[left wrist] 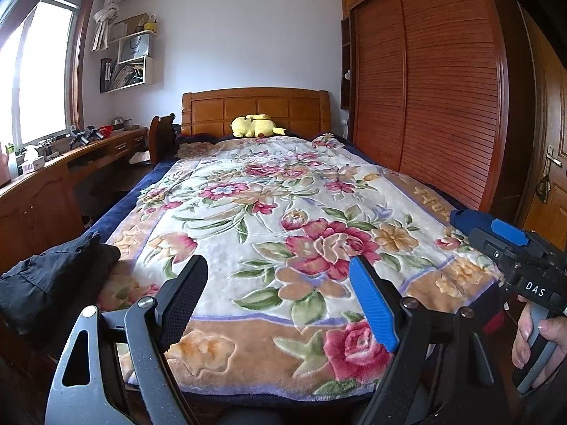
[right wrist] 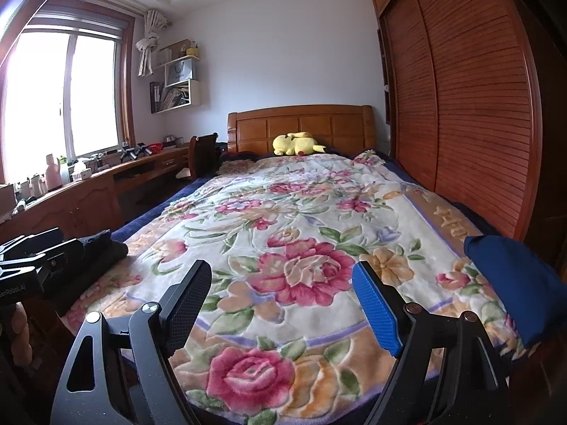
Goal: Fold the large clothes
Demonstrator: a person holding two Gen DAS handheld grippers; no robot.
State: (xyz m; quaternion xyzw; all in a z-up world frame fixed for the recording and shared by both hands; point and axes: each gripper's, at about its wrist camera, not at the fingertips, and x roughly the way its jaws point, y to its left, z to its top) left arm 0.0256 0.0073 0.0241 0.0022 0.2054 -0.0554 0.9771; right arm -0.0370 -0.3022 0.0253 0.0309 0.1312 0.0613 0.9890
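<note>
Now both the left gripper (left wrist: pixel 280 301) and the right gripper (right wrist: pixel 283 304) hang with jaws apart and nothing between them over the foot edge of the floral blanket (left wrist: pixel 269 212), a black garment (left wrist: pixel 53 276) at its near left corner and a blue folded garment (right wrist: pixel 517 283) at its right edge.

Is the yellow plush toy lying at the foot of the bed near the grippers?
No, the yellow plush toy lies at the far end of the bed, right against the wooden headboard.
</note>
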